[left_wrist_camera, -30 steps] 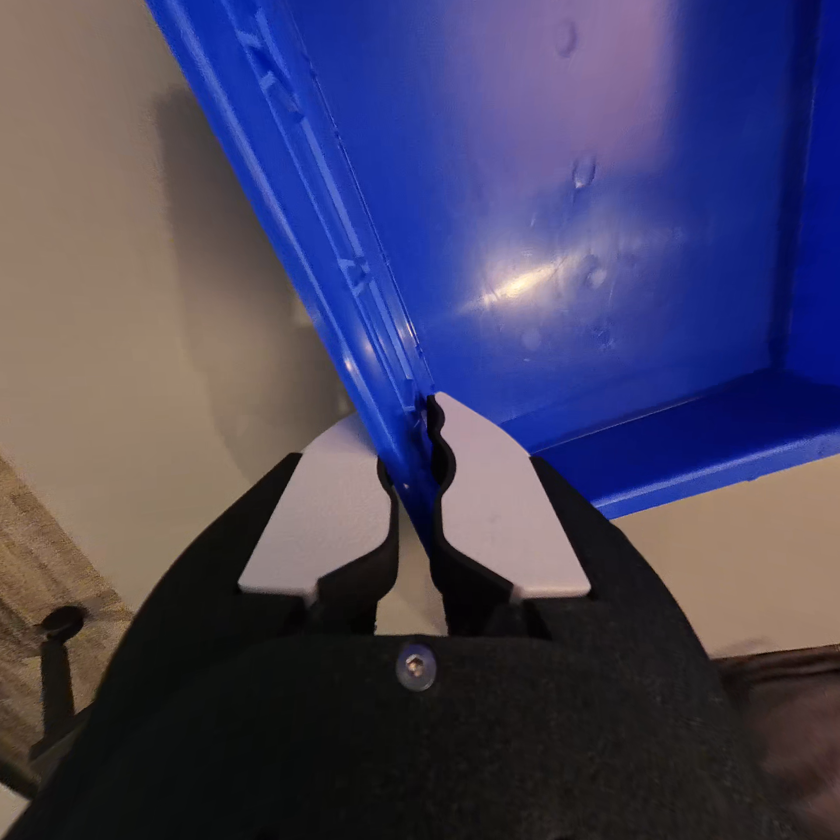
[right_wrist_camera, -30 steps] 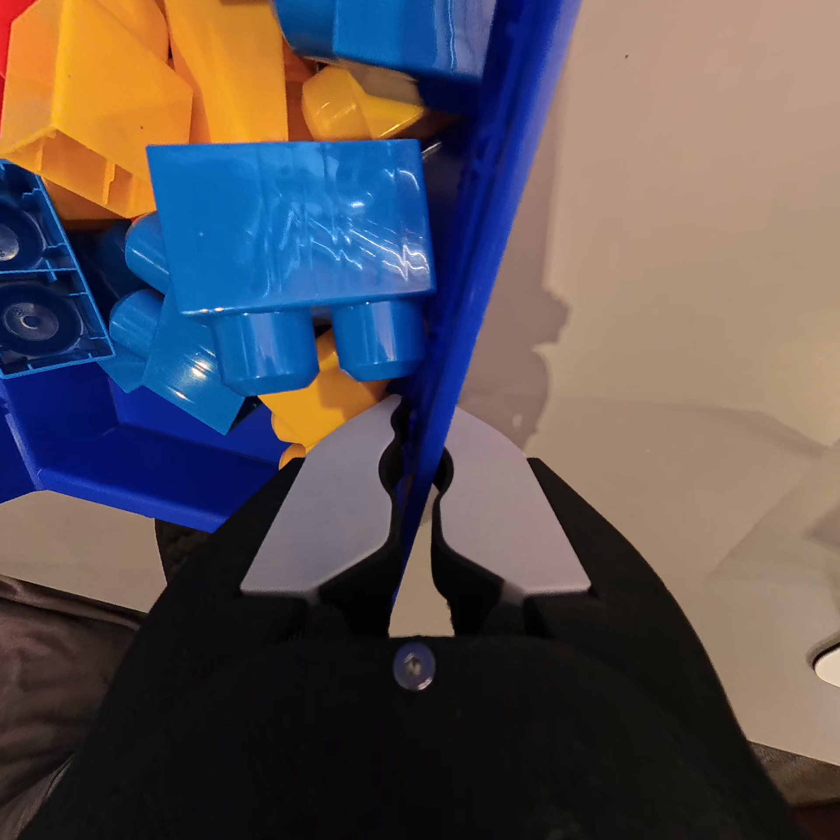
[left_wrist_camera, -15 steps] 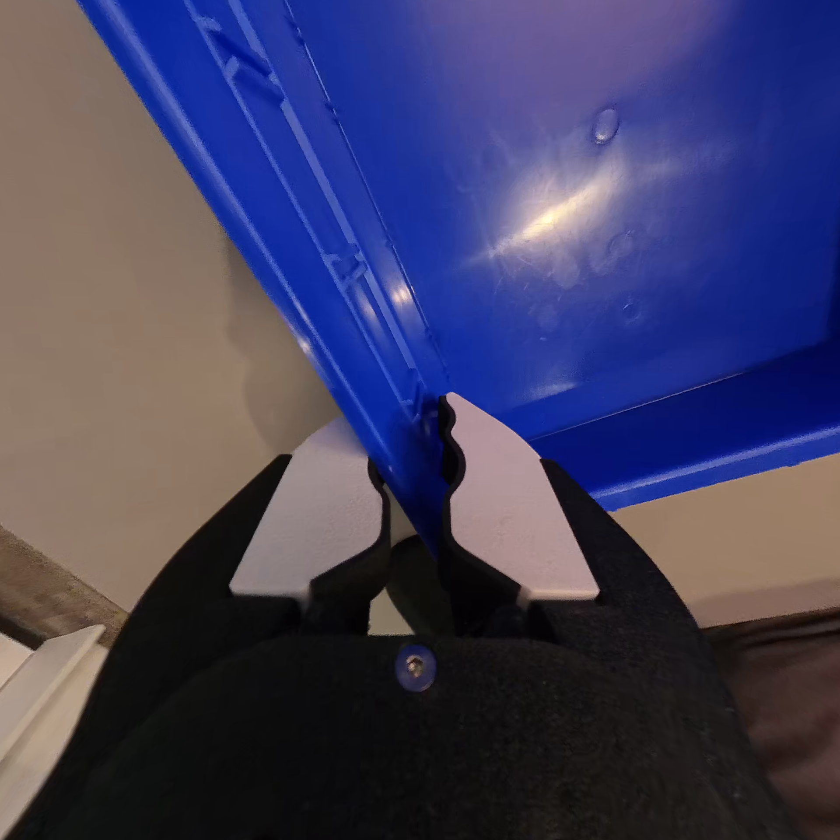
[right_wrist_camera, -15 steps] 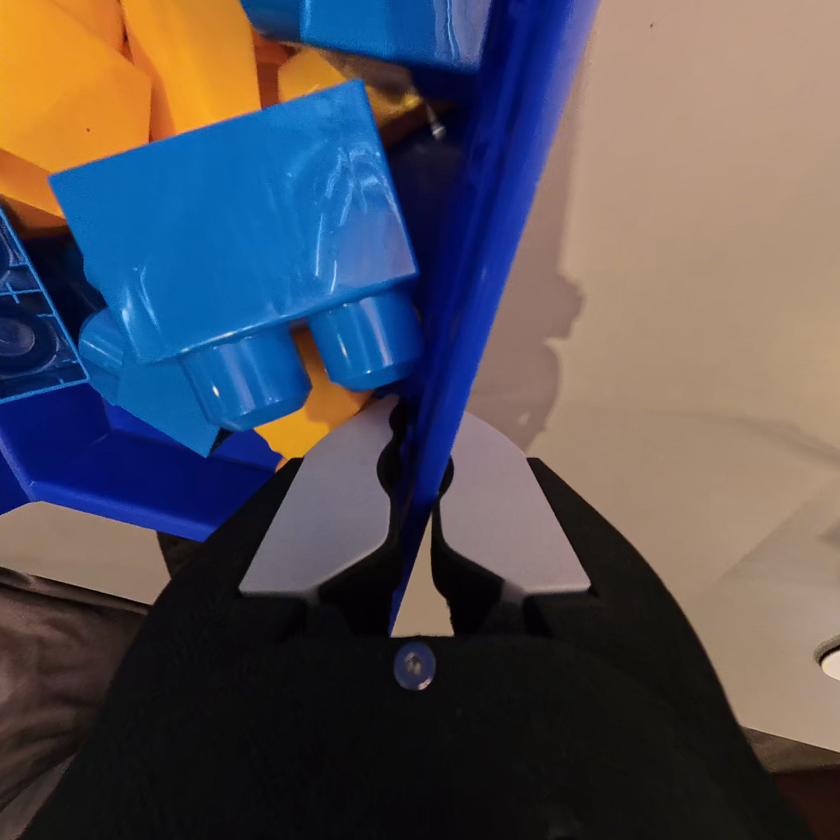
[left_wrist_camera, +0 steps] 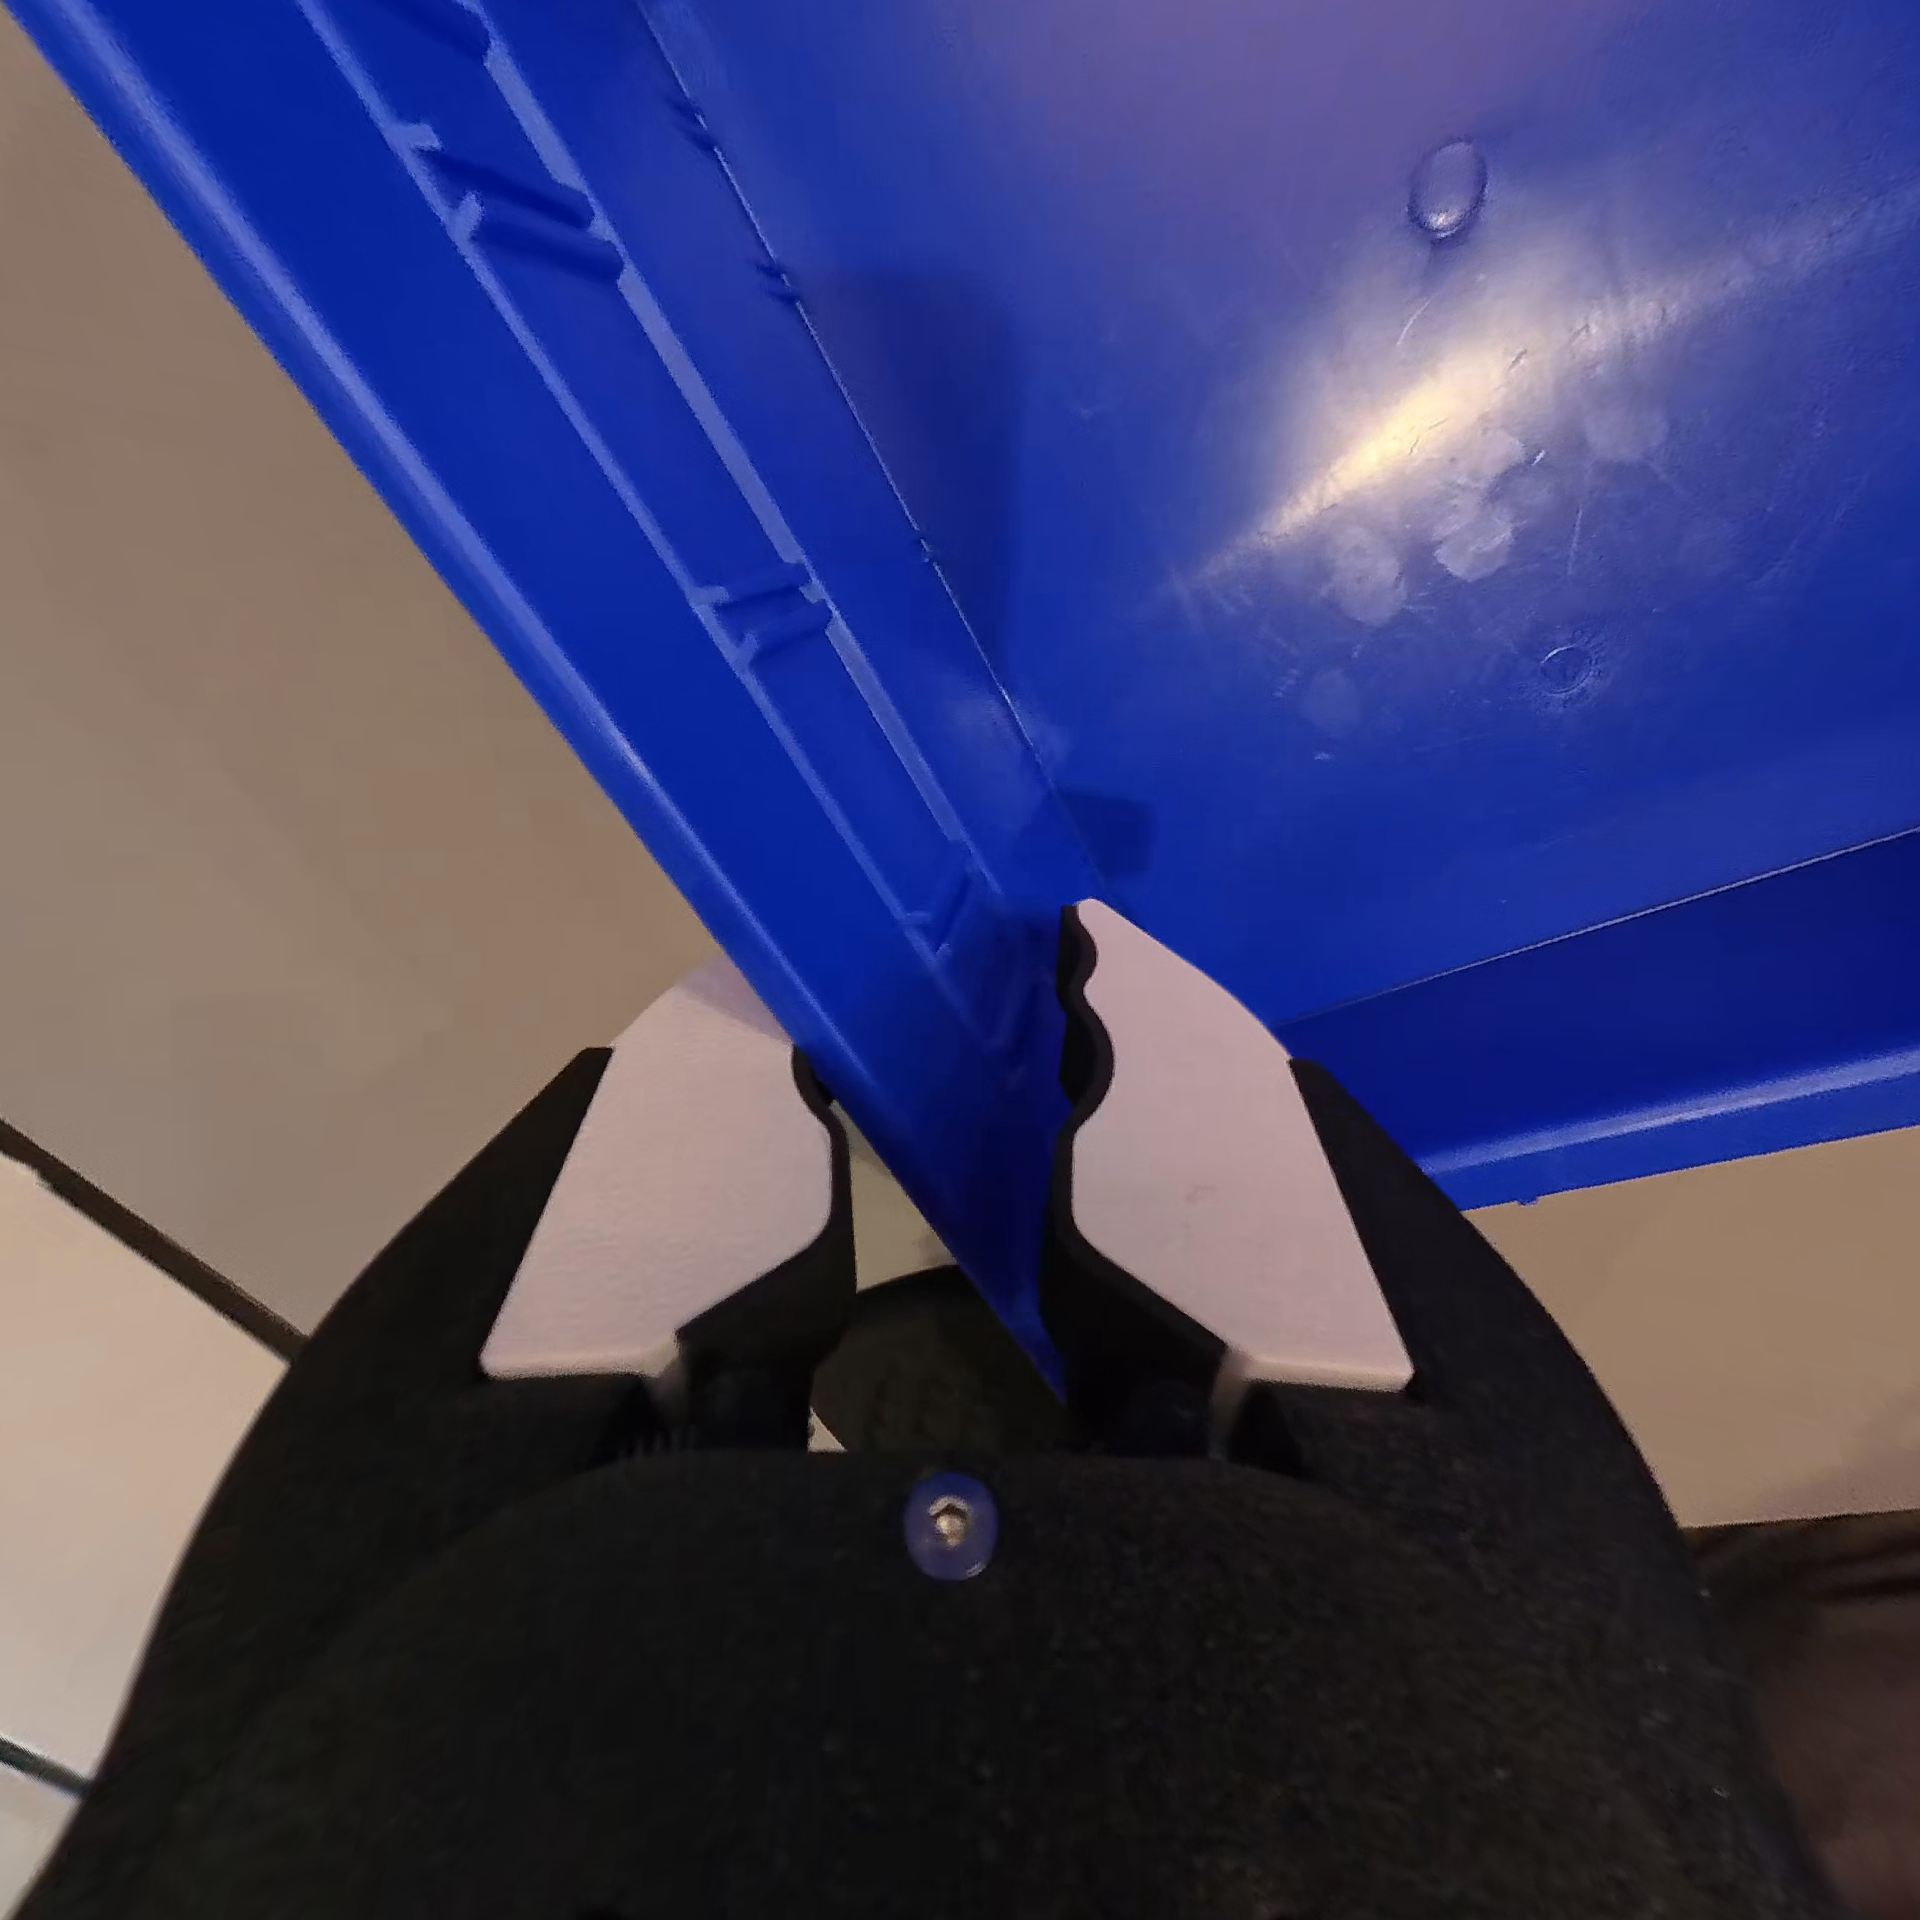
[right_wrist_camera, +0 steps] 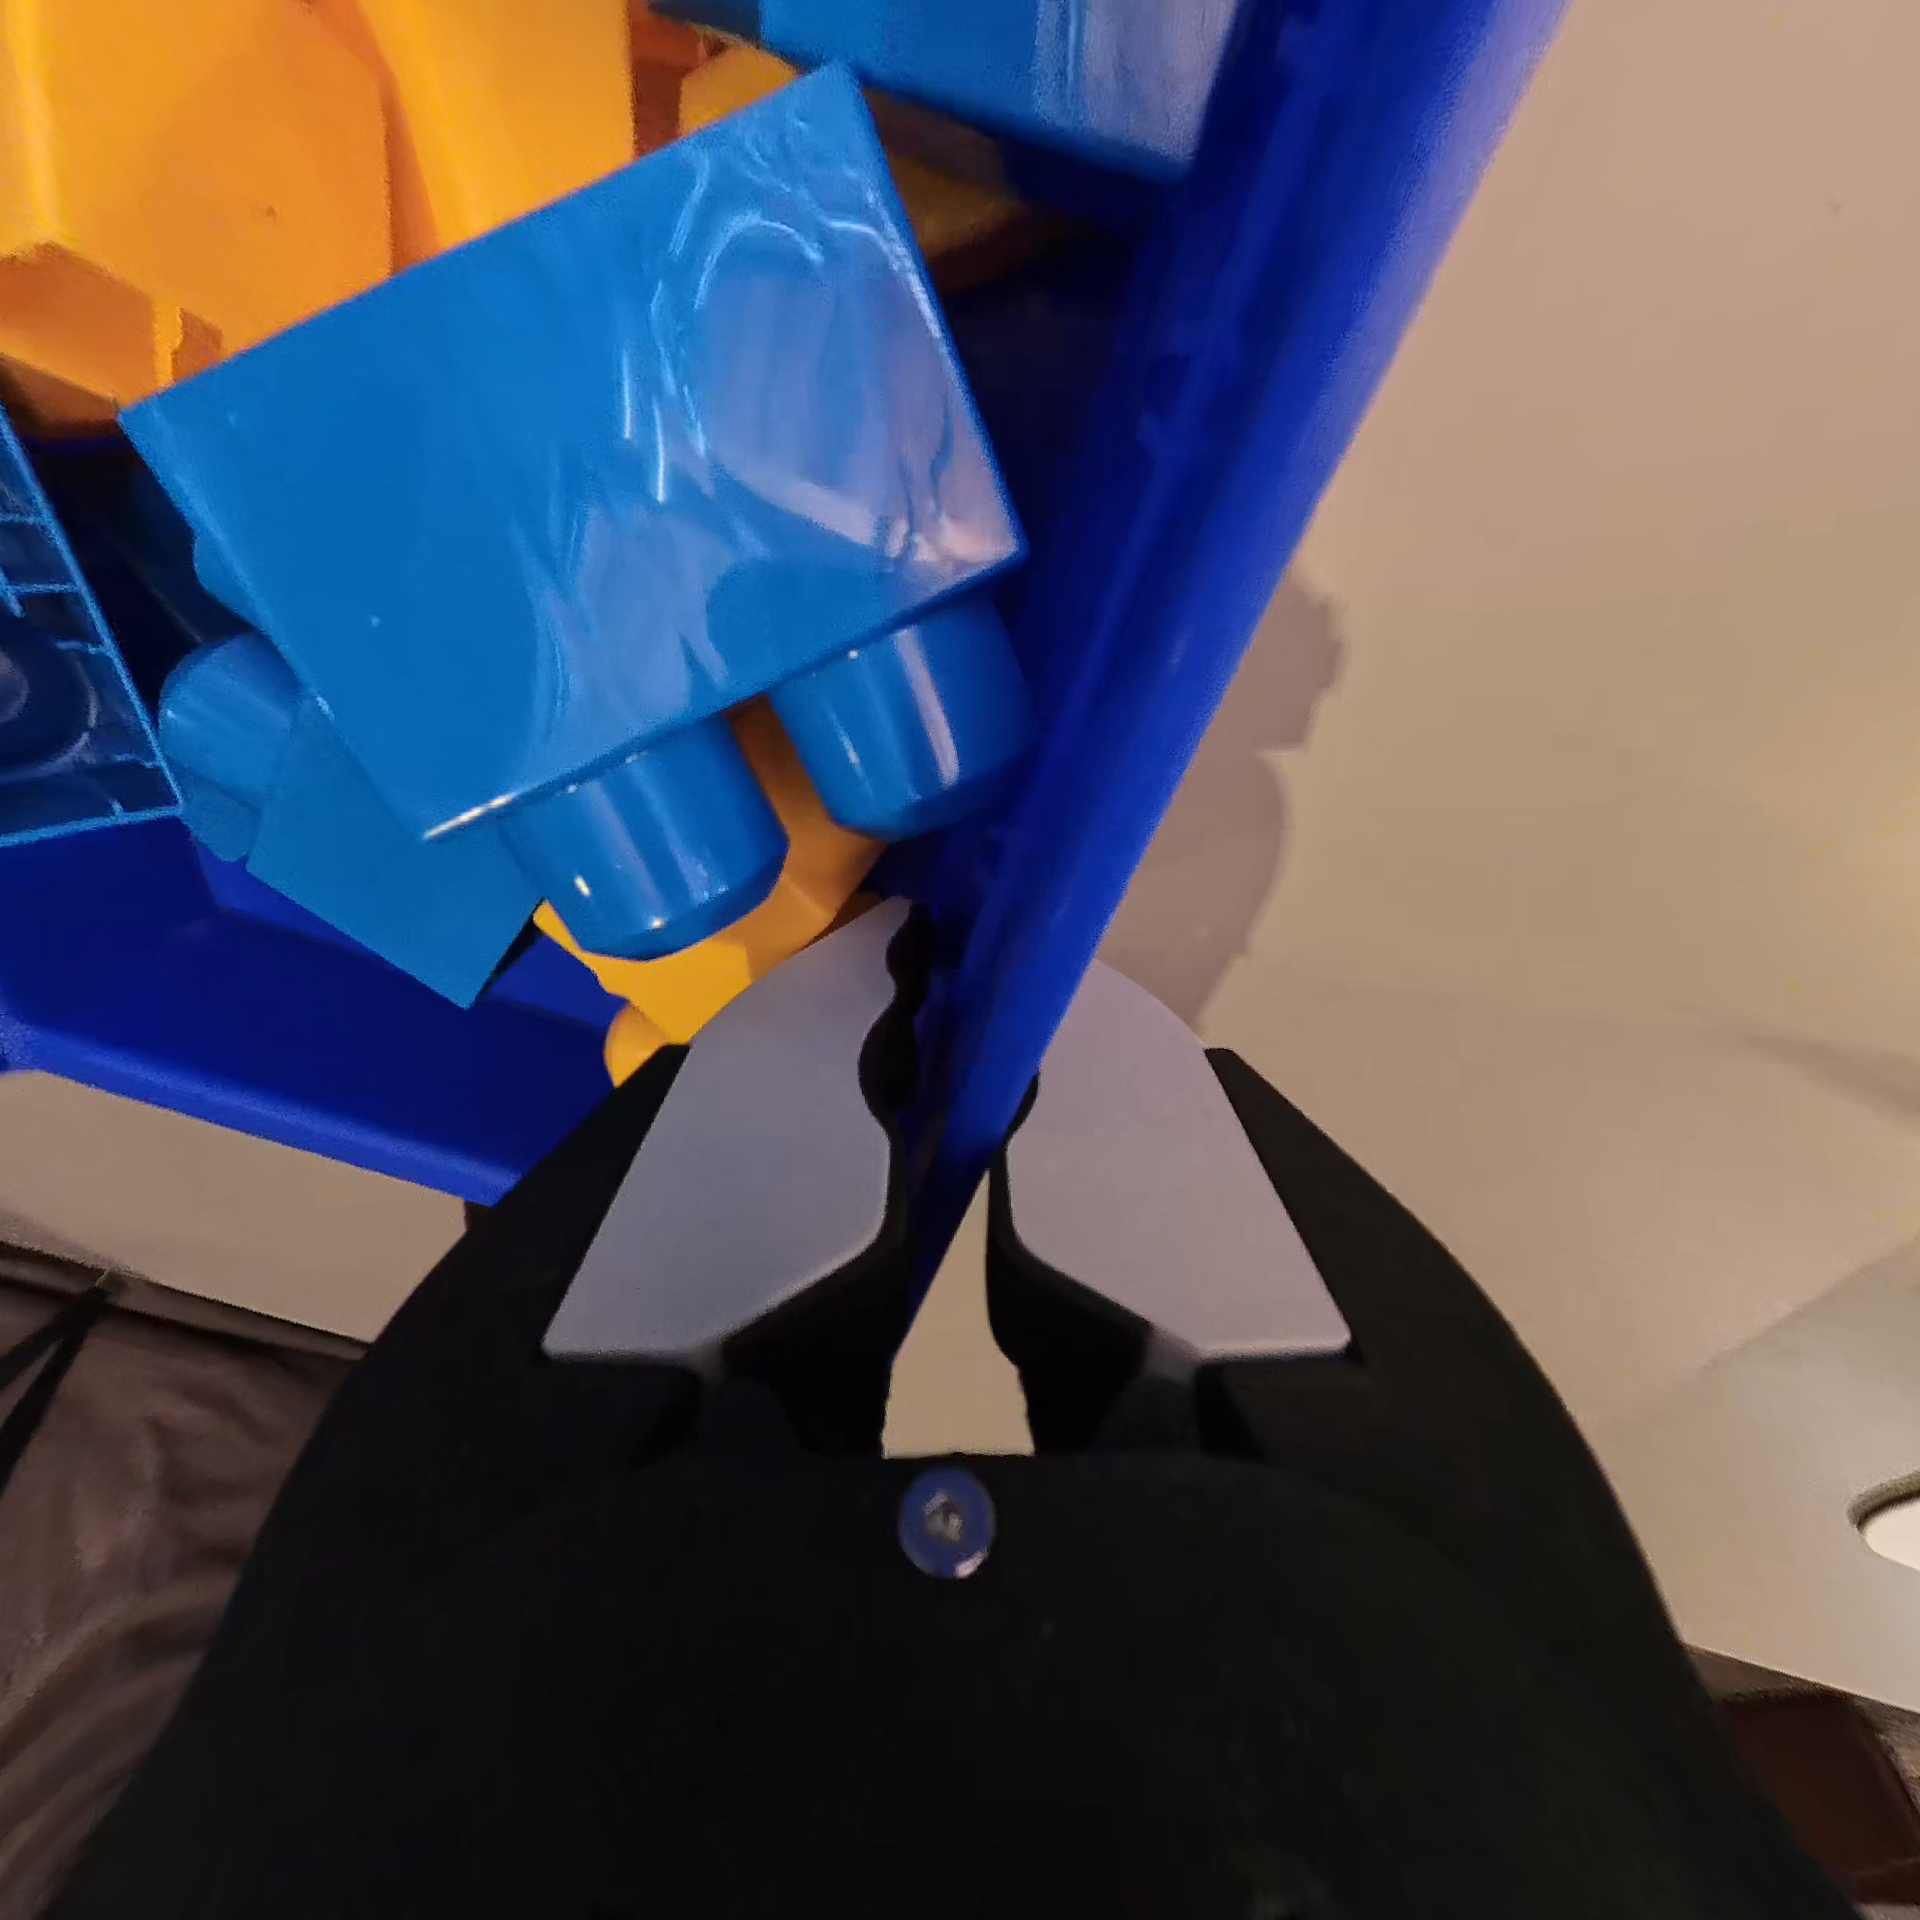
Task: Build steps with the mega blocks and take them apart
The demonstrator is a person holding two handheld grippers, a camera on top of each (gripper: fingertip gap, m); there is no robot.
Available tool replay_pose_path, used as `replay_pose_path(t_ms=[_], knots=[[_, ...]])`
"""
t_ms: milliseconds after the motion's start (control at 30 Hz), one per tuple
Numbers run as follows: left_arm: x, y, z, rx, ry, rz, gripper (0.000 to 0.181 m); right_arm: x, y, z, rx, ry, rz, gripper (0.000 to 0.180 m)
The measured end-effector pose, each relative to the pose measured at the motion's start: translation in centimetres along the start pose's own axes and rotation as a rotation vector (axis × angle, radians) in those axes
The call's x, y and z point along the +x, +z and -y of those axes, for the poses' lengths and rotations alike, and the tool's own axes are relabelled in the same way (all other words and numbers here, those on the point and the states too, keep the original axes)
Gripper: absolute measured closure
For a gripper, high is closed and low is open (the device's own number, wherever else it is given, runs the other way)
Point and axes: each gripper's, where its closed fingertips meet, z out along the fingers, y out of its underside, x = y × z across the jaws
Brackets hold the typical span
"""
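Observation:
My left gripper (left_wrist_camera: 935, 997) is shut on the left rim of a blue plastic bin (left_wrist_camera: 1247, 416), whose bare inside floor fills that view. My right gripper (right_wrist_camera: 987, 987) is shut on the right wall of the same bin (right_wrist_camera: 1226, 520). The bin is tilted, and the blocks lie piled against the right wall. A blue two-stud block (right_wrist_camera: 582, 499) lies nearest my right fingers, studs toward me. Orange blocks (right_wrist_camera: 208, 187) lie behind and under it, and another blue block (right_wrist_camera: 73, 675) shows its hollow underside at the left edge.
A pale tabletop (right_wrist_camera: 1610, 727) lies under and to the right of the bin, with a round hole (right_wrist_camera: 1891, 1538) near its right edge. In the left wrist view the table (left_wrist_camera: 260, 779) ends at a dark edge at lower left. Dark fabric (right_wrist_camera: 125, 1507) lies in front. The left gripper's tips are roughly 50 cm from the right gripper's.
The bin has tilted further. The blue two-stud block has slid and rotated toward the right wall and my right fingers. Both grippers keep their grip on the rims.

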Motion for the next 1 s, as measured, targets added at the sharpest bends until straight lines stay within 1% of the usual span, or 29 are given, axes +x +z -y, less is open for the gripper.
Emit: replay_pose_path(t_ms=[167,300,533,600,667,733,867,1000], knots=[[1.4,-0.2,0.3,-0.006,0.024,0.050,0.136,-1.9,0.3,1.1,0.003,-0.035,-0.004,0.169],[2.8,-0.5,0.8,0.006,0.046,0.048,0.132,-2.0,0.4,1.7,0.027,-0.045,-0.036,0.167],[5.8,-1.0,1.5,0.027,0.118,0.015,0.124,-1.5,0.4,1.9,0.061,0.021,-0.116,0.161],[6.3,-1.1,1.4,0.026,0.126,0.015,0.121,-1.5,0.4,2.1,0.085,0.035,-0.106,0.161],[6.7,-1.2,1.4,0.022,0.130,0.008,0.118,-1.7,0.5,2.4,0.119,0.073,-0.063,0.166],[7.4,-1.3,1.4,0.025,0.136,-0.018,0.114,-1.9,0.6,2.5,0.136,0.092,-0.023,0.171],[8.8,-1.7,1.1,0.020,0.172,-0.089,0.101,-2.0,0.6,2.4,0.115,0.075,0.026,0.172],[9.6,-2.4,1.1,0.041,0.148,-0.263,0.107,-1.5,0.5,2.5,0.108,0.068,0.038,0.172]])
